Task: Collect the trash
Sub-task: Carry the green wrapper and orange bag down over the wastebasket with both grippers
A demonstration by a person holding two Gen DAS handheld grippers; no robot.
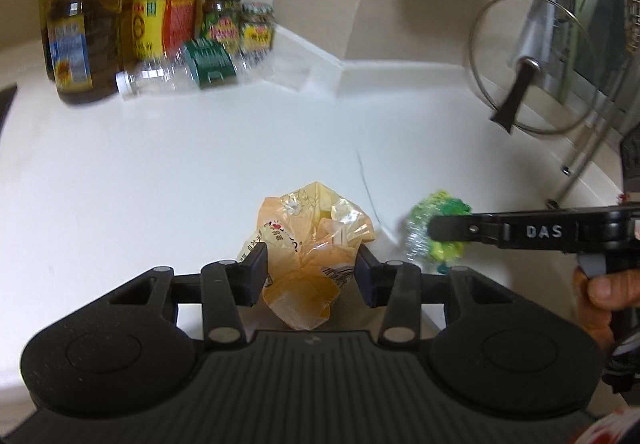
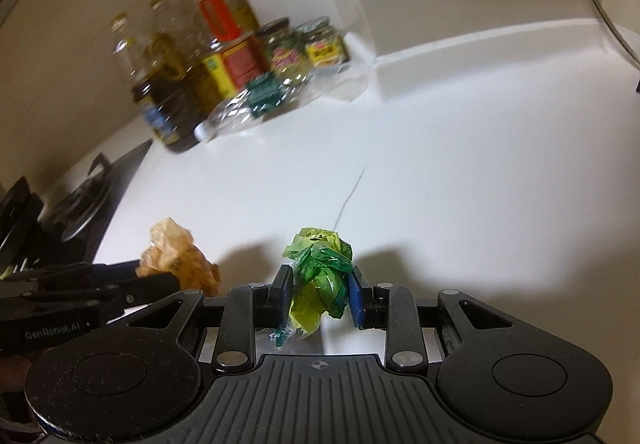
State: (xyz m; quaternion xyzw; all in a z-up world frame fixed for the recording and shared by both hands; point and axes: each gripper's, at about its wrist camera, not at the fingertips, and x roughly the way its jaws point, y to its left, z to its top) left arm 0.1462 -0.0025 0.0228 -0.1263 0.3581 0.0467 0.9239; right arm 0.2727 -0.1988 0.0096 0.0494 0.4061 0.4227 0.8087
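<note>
Bottles (image 1: 84, 32) of oil and sauce stand far left at the back of the white bench (image 1: 160, 172), with jars (image 1: 240, 24) beside them and a crushed clear plastic bottle (image 1: 176, 72) lying in front, well apart from both hands. Nearer, the left tool (image 1: 310, 276) is clenched on a crumpled orange-yellow plastic bag (image 1: 308, 256), its pads pressing the wad from either side. Further right, the right tool (image 2: 320, 298) grips a scrunched green wrapper (image 2: 320, 272) the same way, the wad standing up between the jaws. Both pieces look very light, soft and springy; thin film of this kind is slippery and may puff out or slide once squeezed, so the sound hold is across the thickest bunched middle, as now, not on a loose corner. At far right a glass pot lid (image 1: 528, 64) leans against the wall by a rack. Only the left wrist view shows that lid, a person's fingers (image 1: 608, 288) on the right tool's handle, and silvery foil in the green wad. Only the right wrist view shows the stove (image 2: 88, 196) at the bench's left end, and the shadows cast on the bench around both wads, which suggest they are held clear of it.
</note>
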